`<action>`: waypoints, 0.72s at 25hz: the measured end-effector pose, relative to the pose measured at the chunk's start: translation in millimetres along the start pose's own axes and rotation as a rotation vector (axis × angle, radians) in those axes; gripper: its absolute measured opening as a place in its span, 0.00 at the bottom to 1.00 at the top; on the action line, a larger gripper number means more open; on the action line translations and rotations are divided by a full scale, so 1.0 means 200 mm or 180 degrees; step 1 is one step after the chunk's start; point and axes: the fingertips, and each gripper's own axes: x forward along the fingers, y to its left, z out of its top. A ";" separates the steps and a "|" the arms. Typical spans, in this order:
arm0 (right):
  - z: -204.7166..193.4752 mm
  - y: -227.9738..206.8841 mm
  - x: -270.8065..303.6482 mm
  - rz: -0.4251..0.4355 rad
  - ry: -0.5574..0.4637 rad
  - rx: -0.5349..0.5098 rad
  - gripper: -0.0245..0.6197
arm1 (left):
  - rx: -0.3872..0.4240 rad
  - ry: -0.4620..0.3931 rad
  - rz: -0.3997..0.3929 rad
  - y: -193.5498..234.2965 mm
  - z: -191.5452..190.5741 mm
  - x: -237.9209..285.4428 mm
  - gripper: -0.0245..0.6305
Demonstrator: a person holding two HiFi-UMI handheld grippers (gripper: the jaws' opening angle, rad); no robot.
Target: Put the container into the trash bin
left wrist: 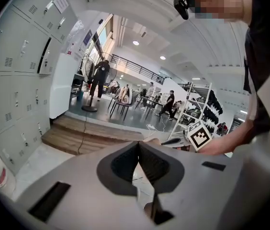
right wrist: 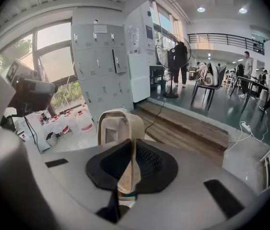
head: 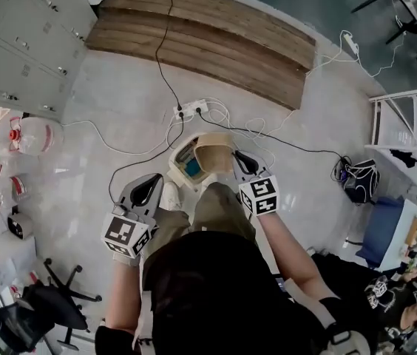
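While my right claw pinches the wall of the beige container, I hold that container just above the trash bin, which stands on the floor right in front of my knees. Looking along the right claw's jaws, I see them nearly together, with only the thin container wall between the pads, so the grip looks firm to me. My left claw hangs off to the left of the bin, its jaws pressed together on nothing. As I judge it, the pick-up and the carry are done. The container overlaps the bin's opening but has not yet gone in. What is left is to lower it into the opening, let the jaws part, and draw the claw clear.
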 end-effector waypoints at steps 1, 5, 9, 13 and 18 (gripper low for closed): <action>-0.02 -0.01 0.04 0.0052 0.0044 -0.0030 0.10 | -0.0029 0.0004 0.0058 0.01 -0.01 0.01 0.05; -0.09 -0.04 0.21 0.0284 0.0225 -0.0170 0.10 | -0.0141 0.0040 0.0286 0.05 -0.05 0.04 0.05; -0.17 -0.08 0.37 0.0477 0.0406 -0.0292 0.10 | -0.0263 0.0068 0.0467 0.07 -0.10 0.08 0.05; -0.27 -0.09 0.49 0.0651 0.0587 -0.0376 0.10 | -0.0365 0.0084 0.0639 0.08 -0.13 0.12 0.05; -0.38 -0.08 0.62 0.0835 0.0749 -0.0480 0.10 | -0.0494 0.0074 0.0870 0.13 -0.17 0.14 0.05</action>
